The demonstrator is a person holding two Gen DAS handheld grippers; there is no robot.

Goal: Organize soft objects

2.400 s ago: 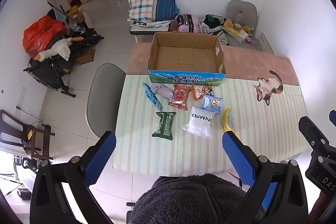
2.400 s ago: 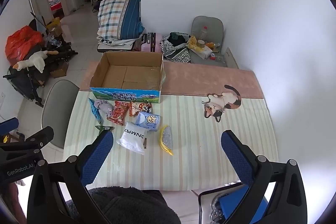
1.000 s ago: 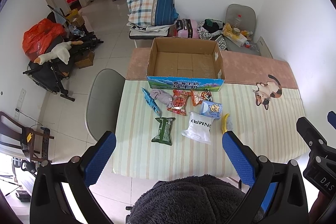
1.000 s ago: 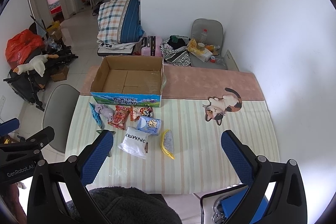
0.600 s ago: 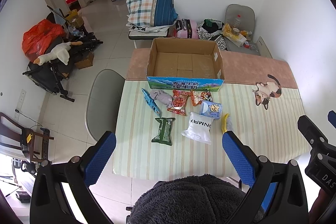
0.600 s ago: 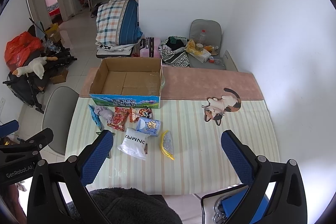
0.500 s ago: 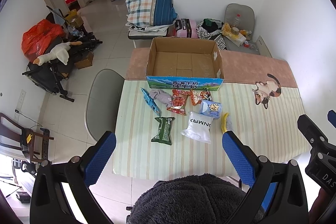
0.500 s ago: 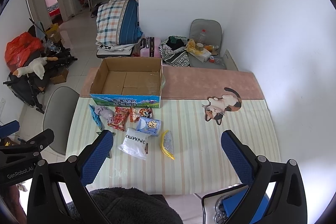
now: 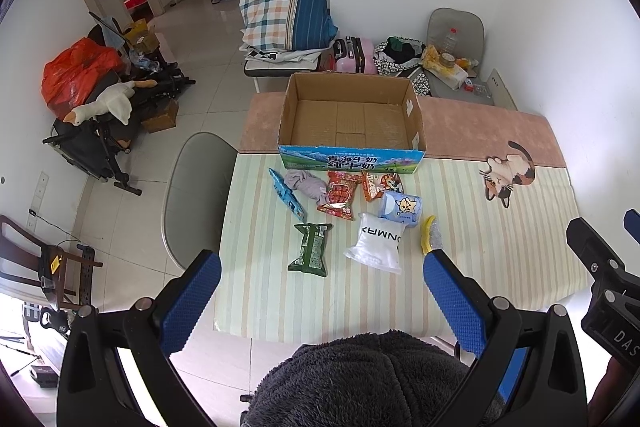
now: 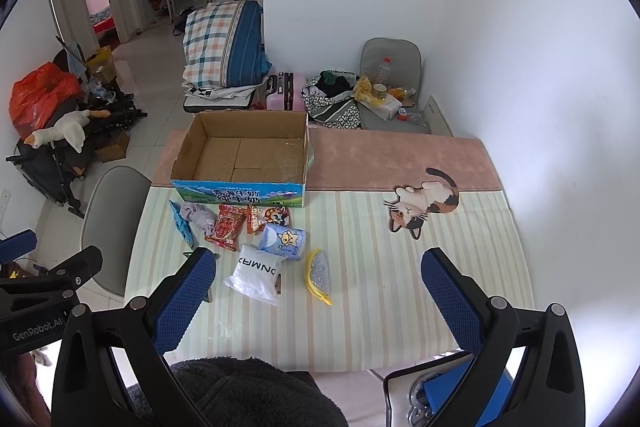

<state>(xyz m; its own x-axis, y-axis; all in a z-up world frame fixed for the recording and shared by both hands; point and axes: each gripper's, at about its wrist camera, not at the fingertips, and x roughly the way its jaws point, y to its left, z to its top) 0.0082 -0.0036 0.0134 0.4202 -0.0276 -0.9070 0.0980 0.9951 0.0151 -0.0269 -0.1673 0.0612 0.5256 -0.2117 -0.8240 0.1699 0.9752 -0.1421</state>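
Grippers both held high above the table's near edge, angled down at it. Left gripper point(image 9: 320, 291) spread wide, holding nothing; right gripper point(image 10: 318, 287) same. Snack packets point(image 9: 348, 211) clustered on the table point(image 9: 500, 251) toward its left edge, just in front of the open cardboard box point(image 9: 352, 123), which sits at the far-left side.

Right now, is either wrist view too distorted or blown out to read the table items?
Left wrist view: strong fisheye bending at the edges, but the white pouch stays sharp. Right wrist view: the wall at right is washed out; the cardboard box is evenly lit.
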